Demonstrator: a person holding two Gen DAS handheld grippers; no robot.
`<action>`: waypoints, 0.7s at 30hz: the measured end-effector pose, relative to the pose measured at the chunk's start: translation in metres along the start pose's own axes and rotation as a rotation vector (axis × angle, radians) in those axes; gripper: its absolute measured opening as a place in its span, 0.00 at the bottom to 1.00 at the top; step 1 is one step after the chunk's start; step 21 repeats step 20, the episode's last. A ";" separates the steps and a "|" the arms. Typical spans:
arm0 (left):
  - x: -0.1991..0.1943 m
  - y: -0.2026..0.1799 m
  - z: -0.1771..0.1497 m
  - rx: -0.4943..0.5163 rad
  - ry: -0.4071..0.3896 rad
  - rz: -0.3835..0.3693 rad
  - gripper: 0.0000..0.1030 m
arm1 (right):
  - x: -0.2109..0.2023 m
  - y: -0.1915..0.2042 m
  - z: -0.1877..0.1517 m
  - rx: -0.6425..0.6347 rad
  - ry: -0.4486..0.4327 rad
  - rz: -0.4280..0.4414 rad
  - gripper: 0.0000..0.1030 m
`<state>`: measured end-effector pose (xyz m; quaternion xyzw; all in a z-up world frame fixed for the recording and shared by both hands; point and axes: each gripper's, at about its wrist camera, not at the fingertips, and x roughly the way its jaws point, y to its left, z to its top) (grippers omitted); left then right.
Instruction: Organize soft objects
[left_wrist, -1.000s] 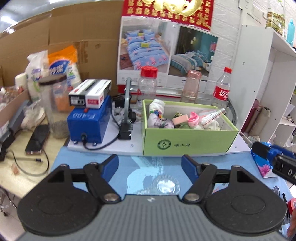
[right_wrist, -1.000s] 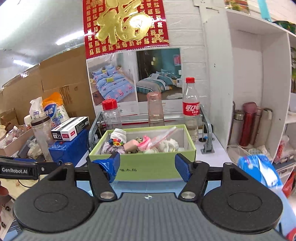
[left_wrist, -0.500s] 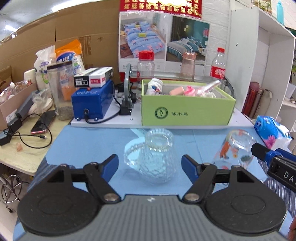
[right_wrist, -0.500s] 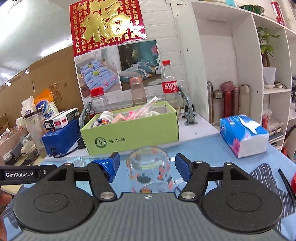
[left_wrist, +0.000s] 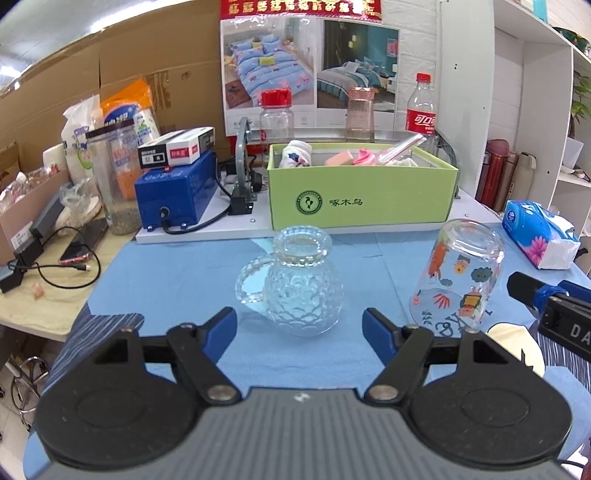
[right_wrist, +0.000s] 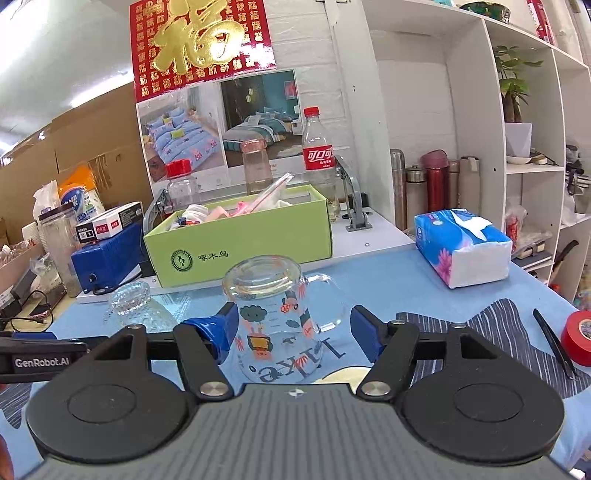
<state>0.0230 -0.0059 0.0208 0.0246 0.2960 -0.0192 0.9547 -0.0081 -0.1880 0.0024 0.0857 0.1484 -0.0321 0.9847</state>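
Left tongs (left_wrist: 299, 325): spread wide, holding nothing, hovering low over the blue cloth (left_wrist: 177, 273) on the worktop. Textured glass pitcher (left_wrist: 299, 284) stands upright just ahead, centred in the gap, handle toward the left.

Right tongs (right_wrist: 290, 325): also spread and empty. Printed glass mug (right_wrist: 277, 317) sits mouth-down between the two fingers, not visibly gripped; its handle points right. Whether the taped left finger touches the glass, cannot tell.

Soft objects (left_wrist: 295, 155): not near either pair of tongs. They lie in the green box (left_wrist: 362, 199), straight ahead and beyond both glasses, on the raised white board at the back of the worktop. Visible over the rim: a white rolled sock or cloth at the left end, a pink block, a pink frilled piece, white bundles and a clear plastic sleeve toward the right. Box long axis runs left to right, open top.

Judgement: the glasses stand between tongs and box, so any reach must go up and over them. The left tongs face the box's left end, the right tongs (left_wrist: 532, 291) its right end; neither is clearly nearer.

Tissue pack (right_wrist: 461, 247) lies apart on the right of the cloth, also soft, nearer the right tongs. Red tape roll (right_wrist: 578, 341) and black tweezers (right_wrist: 554, 341) at the far right edge.
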 end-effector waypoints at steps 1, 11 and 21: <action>-0.001 -0.001 0.000 0.006 0.002 -0.003 0.73 | 0.000 0.000 -0.001 -0.001 0.004 0.000 0.52; 0.003 -0.007 -0.005 0.036 0.038 0.011 0.74 | 0.023 -0.001 -0.014 -0.042 0.175 -0.084 0.52; -0.004 -0.004 -0.006 0.023 -0.015 -0.028 0.74 | 0.023 -0.002 -0.017 -0.024 0.186 -0.067 0.52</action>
